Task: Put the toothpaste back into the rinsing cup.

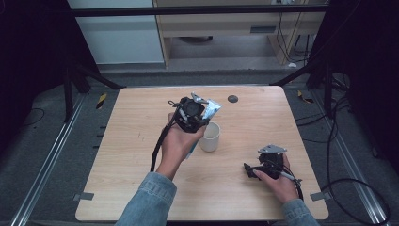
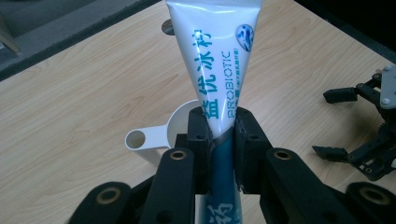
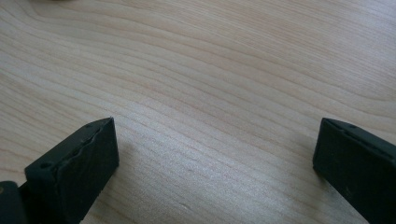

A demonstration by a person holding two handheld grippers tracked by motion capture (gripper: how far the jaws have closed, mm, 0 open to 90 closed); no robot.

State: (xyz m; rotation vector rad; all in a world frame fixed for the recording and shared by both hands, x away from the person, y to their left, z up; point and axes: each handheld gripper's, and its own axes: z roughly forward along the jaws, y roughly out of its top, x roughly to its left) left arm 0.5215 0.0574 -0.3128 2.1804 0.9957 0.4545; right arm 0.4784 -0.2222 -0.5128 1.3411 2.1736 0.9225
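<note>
Here, the left gripper (image 2: pixel 219 140) is holding a toothpaste tube (image 2: pixel 215 60) clamped mid-body between its jaws, above a white cup (image 1: pixel 210 136) at table centre.

The tube is hanging over the cup's 11 o'clock rim, not yet lowered in; the cup's inside is hidden, so its contents cannot be told. At 4 o'clock from the cup the right gripper (image 3: pixel 215 154) is idling over bare wooden table (image 1: pixel 141 113), jaws spread wide, gripping nothing.
</note>
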